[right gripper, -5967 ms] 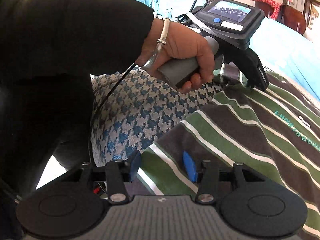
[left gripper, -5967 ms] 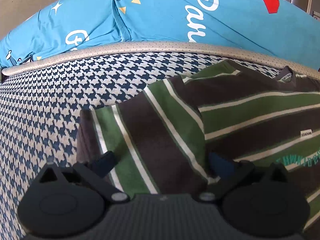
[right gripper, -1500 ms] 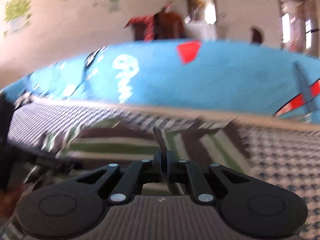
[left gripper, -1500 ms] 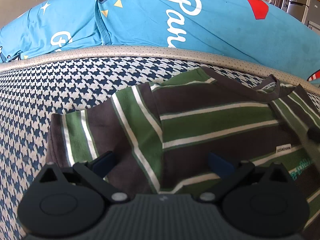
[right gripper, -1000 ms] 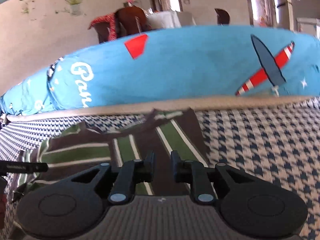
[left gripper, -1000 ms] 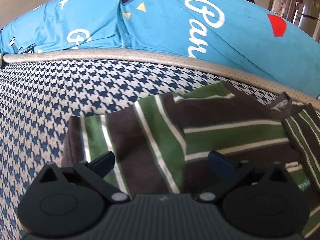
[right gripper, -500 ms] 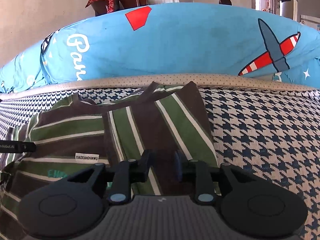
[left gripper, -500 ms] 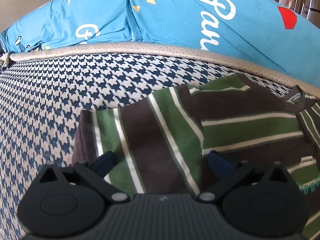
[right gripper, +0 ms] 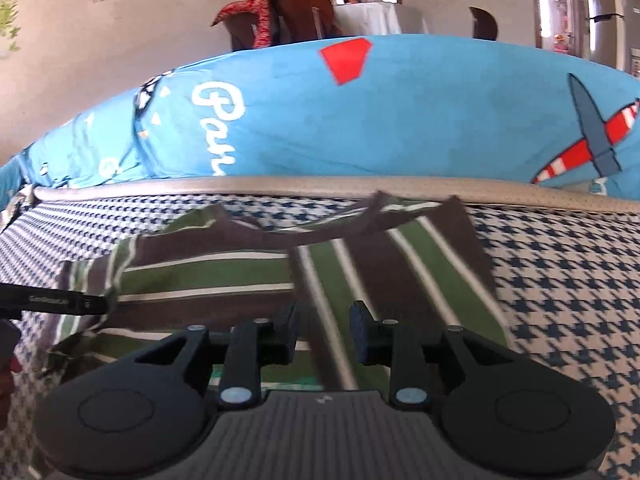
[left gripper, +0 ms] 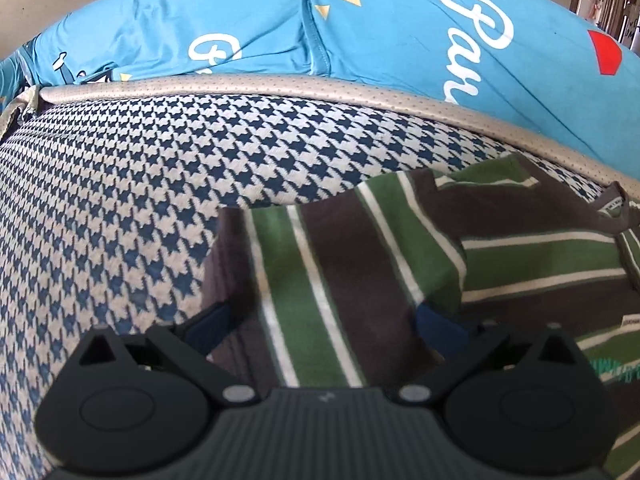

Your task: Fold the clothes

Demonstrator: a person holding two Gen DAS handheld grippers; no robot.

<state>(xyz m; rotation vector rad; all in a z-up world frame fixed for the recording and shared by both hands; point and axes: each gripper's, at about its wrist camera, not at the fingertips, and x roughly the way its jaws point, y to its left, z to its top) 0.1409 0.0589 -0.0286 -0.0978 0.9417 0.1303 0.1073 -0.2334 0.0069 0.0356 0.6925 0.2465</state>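
A: What is seen nearest in the left wrist view?

B: The left gripper [left gripper: 324, 322] is seen with its jaws spread wide, released, nothing pinched. The left sleeve [left gripper: 320, 256] of the striped shirt [left gripper: 540, 264] is framed between the blue pads, but no pad is seen pressing on it.

A: And nearest in the right wrist view?

B: The right gripper [right gripper: 323, 330] is held partly open; its jaws have just been opening. The right sleeve [right gripper: 400, 264], already laid over onto the shirt's body, is seen through the gap, yet it is not clamped. That sleeve is judged to be let go.

A: Where is the shirt found?

B: It is spread flat on the houndstooth cushion [left gripper: 120, 200], collar toward the beige piping [right gripper: 320, 184], with the blue printed bedding [right gripper: 400, 112] beyond that. Farther back, chairs [right gripper: 296, 12] and a wall are made out.

A: Which step is judged to be in hand?

B: The sleeve-folding stage. One sleeve is folded inward; the left sleeve is lying outward on the cushion, so it is not yet done.

A: What is called for next?

B: The left sleeve's cuff edge should be pinched by the left gripper and carried across onto the body, so that both sides match. Afterwards the hem would need to be brought up toward the collar. Whether the hem is straight cannot be told; it is hidden below the grippers.
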